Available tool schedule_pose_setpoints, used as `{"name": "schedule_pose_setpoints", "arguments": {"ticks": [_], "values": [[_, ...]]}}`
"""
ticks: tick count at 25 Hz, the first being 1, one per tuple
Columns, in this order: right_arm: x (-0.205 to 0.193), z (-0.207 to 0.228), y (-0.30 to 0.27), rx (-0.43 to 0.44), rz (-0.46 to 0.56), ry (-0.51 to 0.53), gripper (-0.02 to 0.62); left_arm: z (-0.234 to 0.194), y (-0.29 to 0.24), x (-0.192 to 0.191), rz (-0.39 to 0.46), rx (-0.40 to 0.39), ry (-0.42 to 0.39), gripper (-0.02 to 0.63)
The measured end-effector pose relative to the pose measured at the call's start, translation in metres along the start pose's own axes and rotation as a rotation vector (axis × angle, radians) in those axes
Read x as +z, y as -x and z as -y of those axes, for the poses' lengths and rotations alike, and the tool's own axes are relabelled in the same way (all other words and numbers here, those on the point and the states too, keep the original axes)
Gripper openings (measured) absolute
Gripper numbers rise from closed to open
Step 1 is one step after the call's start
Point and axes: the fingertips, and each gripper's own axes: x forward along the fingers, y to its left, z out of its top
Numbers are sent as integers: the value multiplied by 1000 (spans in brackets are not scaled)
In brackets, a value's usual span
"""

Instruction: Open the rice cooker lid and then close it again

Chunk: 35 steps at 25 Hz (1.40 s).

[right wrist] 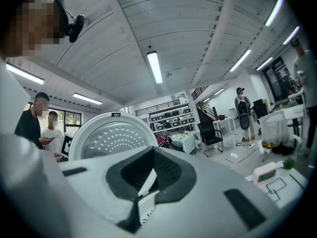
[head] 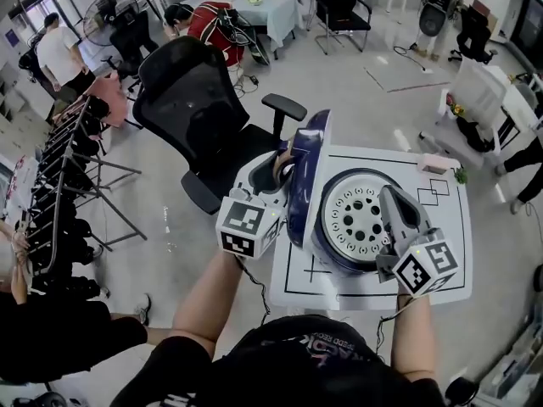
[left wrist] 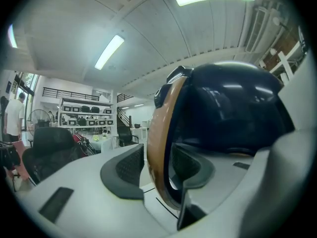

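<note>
The dark blue rice cooker lid (head: 304, 172) stands raised on edge, and its white inner plate with holes (head: 361, 216) faces right. My left gripper (head: 284, 166) reaches the lid's left rim. In the left gripper view the lid's brown rim (left wrist: 157, 148) fills the gap between the two pads (left wrist: 126, 167), so the gripper is shut on it. My right gripper (head: 389, 197) is shut and holds nothing, just right of the inner plate. In the right gripper view the inner plate (right wrist: 111, 138) stands ahead to the left of my right gripper (right wrist: 148, 180).
The cooker stands on a white table (head: 441, 227) marked with black lines. A small pink object (head: 431, 164) lies at its far right corner. A black office chair (head: 204, 117) stands close behind the table on the left. People stand further off in the room.
</note>
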Motion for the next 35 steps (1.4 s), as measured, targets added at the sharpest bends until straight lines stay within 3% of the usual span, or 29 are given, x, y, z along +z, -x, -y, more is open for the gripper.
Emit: {"name": "schedule_pose_setpoints", "arguments": {"ticks": [3,19,35], "values": [[-2,2,3,-11,0,-4,2,1,-1,-2,-6,2,-8,104],[2,6,29,-67,33,-10,2,19,-10,8,-59,16,-108,109],[20,14,62,-102,63,18,2,58,-23,19,-101,12,-301,111]]}}
